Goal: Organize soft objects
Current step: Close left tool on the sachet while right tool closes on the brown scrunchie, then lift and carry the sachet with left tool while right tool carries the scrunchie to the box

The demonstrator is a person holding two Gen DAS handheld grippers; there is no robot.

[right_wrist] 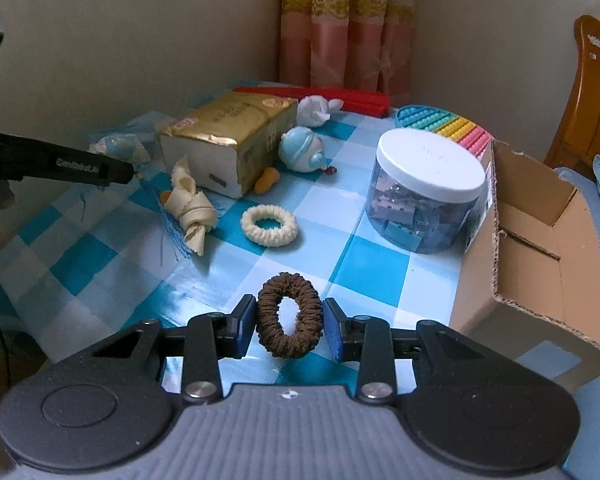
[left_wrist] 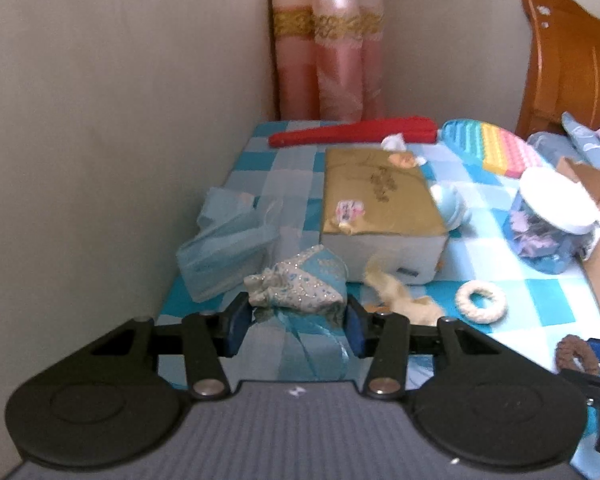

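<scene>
Blue-checked tablecloth (right_wrist: 364, 276) in a beige-walled corner w/ pink curtains (right_wrist: 348, 40). Right gripper (right_wrist: 290, 326) clamps brown scrunchie (right_wrist: 289, 315), upright, long axis vertical, hole facing cam. Left gripper (left_wrist: 296, 320) grips blue fabric bundle (left_wrist: 300, 280), ribbon trailing toward cam.

A brown scrunchie (right_wrist: 289, 315) stands on edge, squeezed oval, raised above the checked worktop (right_wrist: 100, 264). A blue sequinned pouch (left_wrist: 300, 285) with trailing ribbon is likewise lifted. Still lying flat — a cream scrunchie (right_wrist: 269, 225) beside a knotted cream cloth (right_wrist: 191, 206).
</scene>
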